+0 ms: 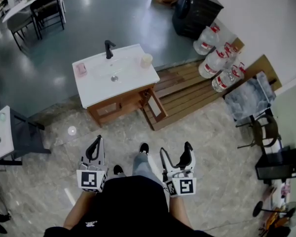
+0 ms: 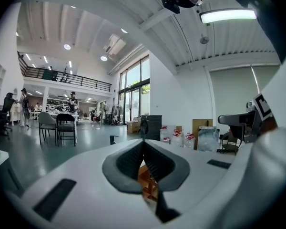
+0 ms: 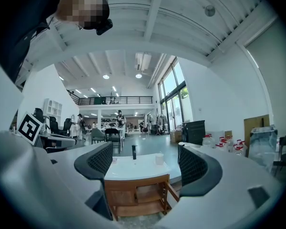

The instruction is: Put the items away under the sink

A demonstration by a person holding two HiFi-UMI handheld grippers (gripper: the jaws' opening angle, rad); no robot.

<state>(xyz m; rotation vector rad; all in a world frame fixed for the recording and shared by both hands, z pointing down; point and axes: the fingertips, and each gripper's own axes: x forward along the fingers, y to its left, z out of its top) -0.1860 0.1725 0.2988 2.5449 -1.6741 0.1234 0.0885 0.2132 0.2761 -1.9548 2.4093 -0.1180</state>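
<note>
White tabletop with a sunken basin tops a wooden cabinet that stands on the stone floor, at about 11 o'clock from the person in the head view. A black faucet rises at the tabletop's 12 o'clock edge. A small pink item sits near its 9 o'clock corner, and a cream cup-like item sits near its 2 o'clock corner; both are too small to identify further. The cabinet's door hangs open at the 3 o'clock side.

Both tools are held low, well apart from the cabinet. The left hand-held gripper has its jaws pressed together with nothing between them, as the left gripper view shows. The right hand-held gripper has its jaws spread and holds nothing; in the right gripper view the cabinet and tabletop show through the gap.

Slatted wooden pallets lie on the floor at 3 o'clock of the cabinet, with large water bottles beyond them at 2 o'clock.
</note>
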